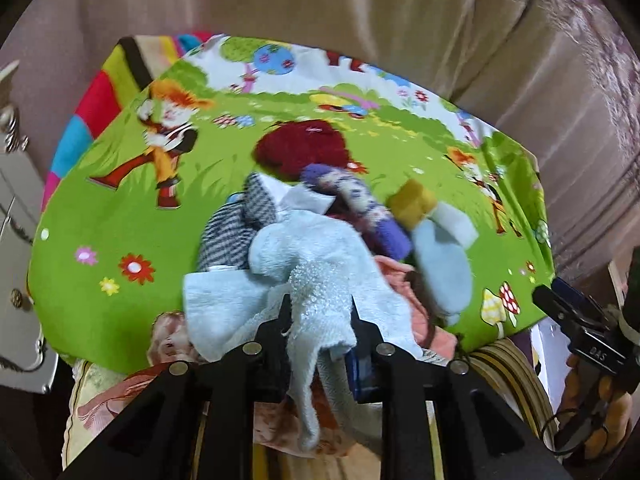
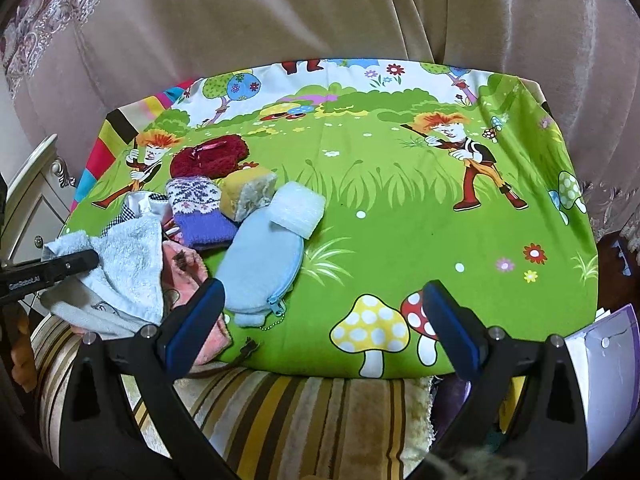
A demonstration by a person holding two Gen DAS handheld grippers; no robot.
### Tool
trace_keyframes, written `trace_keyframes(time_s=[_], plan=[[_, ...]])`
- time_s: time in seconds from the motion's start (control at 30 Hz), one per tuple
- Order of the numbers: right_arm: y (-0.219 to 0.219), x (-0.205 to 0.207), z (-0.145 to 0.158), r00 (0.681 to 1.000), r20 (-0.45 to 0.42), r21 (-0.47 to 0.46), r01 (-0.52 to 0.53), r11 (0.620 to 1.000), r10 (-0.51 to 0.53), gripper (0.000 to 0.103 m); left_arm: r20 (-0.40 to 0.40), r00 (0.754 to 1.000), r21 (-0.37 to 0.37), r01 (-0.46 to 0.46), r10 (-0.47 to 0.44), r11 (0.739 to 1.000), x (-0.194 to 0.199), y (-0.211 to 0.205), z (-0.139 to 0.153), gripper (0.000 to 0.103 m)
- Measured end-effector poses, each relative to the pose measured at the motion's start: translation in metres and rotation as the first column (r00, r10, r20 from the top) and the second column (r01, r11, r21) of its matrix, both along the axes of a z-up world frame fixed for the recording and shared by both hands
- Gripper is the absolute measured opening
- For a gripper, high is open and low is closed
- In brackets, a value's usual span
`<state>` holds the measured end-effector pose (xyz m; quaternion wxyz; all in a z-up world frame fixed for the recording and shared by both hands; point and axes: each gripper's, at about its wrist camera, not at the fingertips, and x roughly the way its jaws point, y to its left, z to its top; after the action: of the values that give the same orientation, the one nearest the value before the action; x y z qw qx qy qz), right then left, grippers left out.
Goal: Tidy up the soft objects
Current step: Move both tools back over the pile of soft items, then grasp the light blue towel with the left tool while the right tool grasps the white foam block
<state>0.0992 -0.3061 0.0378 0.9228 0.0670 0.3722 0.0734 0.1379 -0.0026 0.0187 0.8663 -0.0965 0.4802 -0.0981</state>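
A heap of soft things lies on the green cartoon cloth. My left gripper is shut on a light blue towel, a fold of which is bunched between its fingers and lifted off the heap. Behind it lie a black-and-white checked cloth, a dark red fuzzy piece, a purple-and-white knit piece, a yellow sponge and a pale blue zip pouch under a white pad. My right gripper stands open over the cloth's near edge, right of the pouch, holding nothing.
A pink cloth lies under the towel. A striped cushion sits below the cloth's front edge. Beige curtains hang behind. A white cabinet stands at the left, a pale purple folder at the right.
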Motion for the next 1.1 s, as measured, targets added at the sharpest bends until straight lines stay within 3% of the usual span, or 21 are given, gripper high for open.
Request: trace_keyframes(time_s=[0.1,0.23,0.3,0.5,0.63,0.7,0.73,0.8,0.93,1.1], plan=[[0.002,0.003,0.000,1.000,-0.003,-0.002,-0.004,1.000,0.004,0.100,-0.005,1.000,-0.007,-0.002,0.002,1.000,0.001,0.004,-0.001,0.026],[0.007,0.007,0.002,1.000,0.003,-0.007,-0.015,1.000,0.015,0.100,0.018,1.000,0.025,-0.021,0.021,0.999,-0.001,0.006,0.003,0.050],[0.010,0.008,0.002,1.000,0.003,-0.009,-0.022,1.000,0.022,0.100,0.037,0.999,0.050,-0.036,0.034,0.998,-0.002,0.008,0.006,0.054],[0.015,0.011,0.002,0.999,0.000,-0.014,-0.035,0.999,0.035,0.100,0.056,0.997,0.133,0.042,-0.050,0.990,0.001,-0.006,0.016,0.054],[0.026,0.019,0.005,0.998,0.011,-0.032,-0.058,0.998,0.058,0.100,-0.005,0.990,0.228,0.138,-0.140,0.964,0.011,-0.027,0.007,0.054],[0.031,0.023,0.005,0.998,0.011,-0.038,-0.069,0.997,0.070,0.100,-0.043,0.986,0.252,0.169,-0.163,0.953,0.019,-0.034,-0.005,0.051],[0.035,0.026,0.004,0.997,0.009,-0.036,-0.078,0.996,0.078,0.100,-0.048,0.985,0.267,0.172,-0.165,0.948,0.020,-0.036,-0.008,0.036],[0.041,0.031,0.002,0.995,0.000,-0.039,-0.098,0.994,0.098,0.100,-0.057,0.982,0.286,0.189,-0.181,0.939,0.022,-0.039,-0.014,0.021],[0.048,0.041,0.000,0.994,-0.001,-0.042,-0.108,0.993,0.108,0.100,0.007,0.986,0.228,0.159,-0.165,0.960,0.019,-0.032,-0.003,0.017],[0.042,0.062,-0.007,0.998,-0.021,-0.021,-0.062,0.998,0.061,0.100,0.187,0.977,0.014,0.105,-0.105,0.994,0.011,-0.007,0.040,0.017]])
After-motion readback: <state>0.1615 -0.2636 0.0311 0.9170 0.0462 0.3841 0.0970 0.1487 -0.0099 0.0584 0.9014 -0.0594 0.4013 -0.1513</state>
